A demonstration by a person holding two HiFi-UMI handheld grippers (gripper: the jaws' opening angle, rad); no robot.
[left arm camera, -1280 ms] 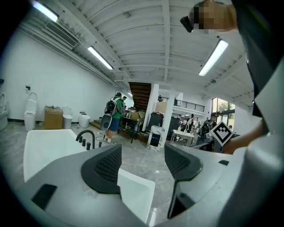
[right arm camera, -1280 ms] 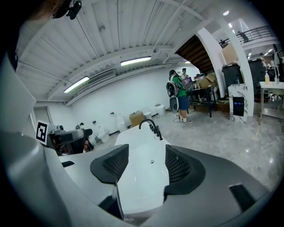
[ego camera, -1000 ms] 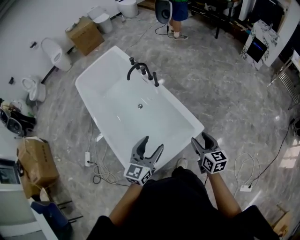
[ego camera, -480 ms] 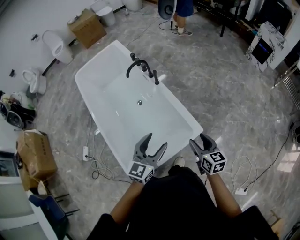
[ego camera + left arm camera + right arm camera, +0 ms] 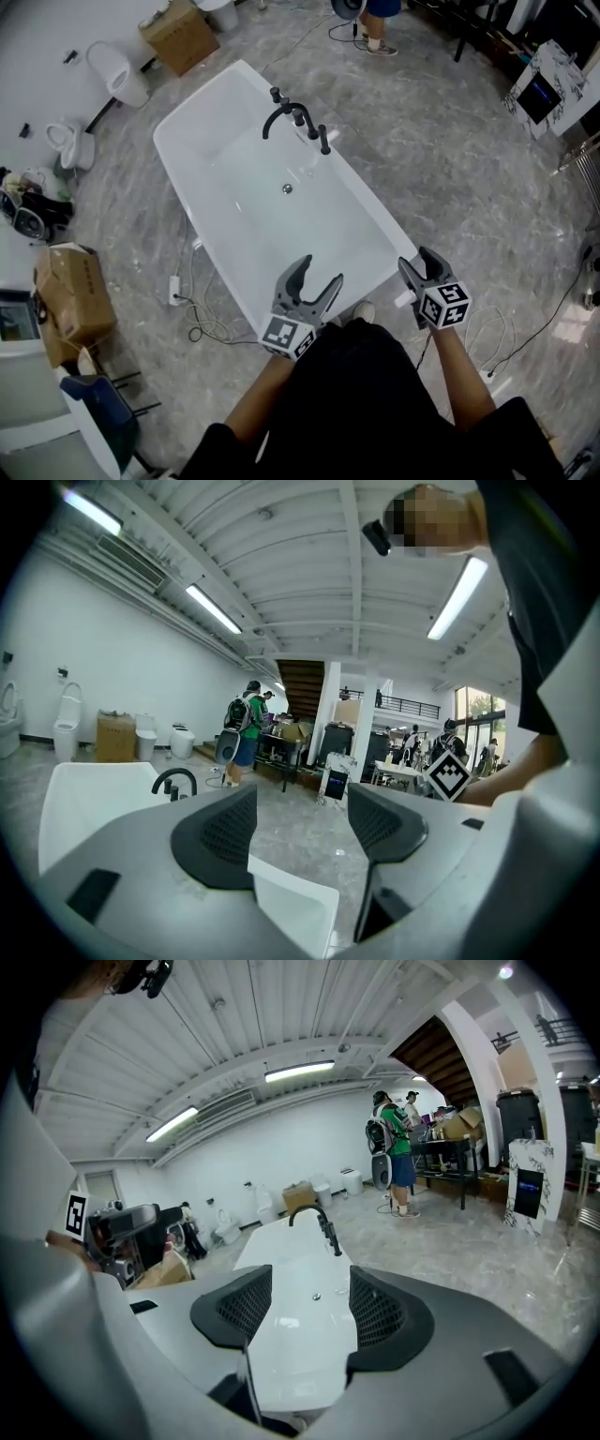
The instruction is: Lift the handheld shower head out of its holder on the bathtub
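A white freestanding bathtub (image 5: 201, 234) stands slantwise on the grey marble floor. On its far right rim sit a black arched faucet (image 5: 281, 112) and, next to it, the black handheld shower head (image 5: 322, 141) upright in its holder. My left gripper (image 5: 319, 272) is open over the tub's near end, empty. My right gripper (image 5: 417, 261) is open beside the near right corner, empty. In the right gripper view the tub (image 5: 300, 1335) fills the gap between the jaws, with the faucet (image 5: 305, 1213) and shower head (image 5: 330, 1234) far off. The left gripper view shows the tub corner (image 5: 291, 911) and faucet (image 5: 173, 782).
Cardboard boxes (image 5: 183, 33) (image 5: 70, 309) and a toilet (image 5: 117, 75) line the left wall. Cables and a power strip (image 5: 178, 292) lie on the floor left of the tub. A person's legs (image 5: 375, 23) stand beyond the tub. A marbled panel (image 5: 544, 89) leans at right.
Both grippers have shifted a little right and down in the head view and stayed open. The tub sits slightly higher in the picture.
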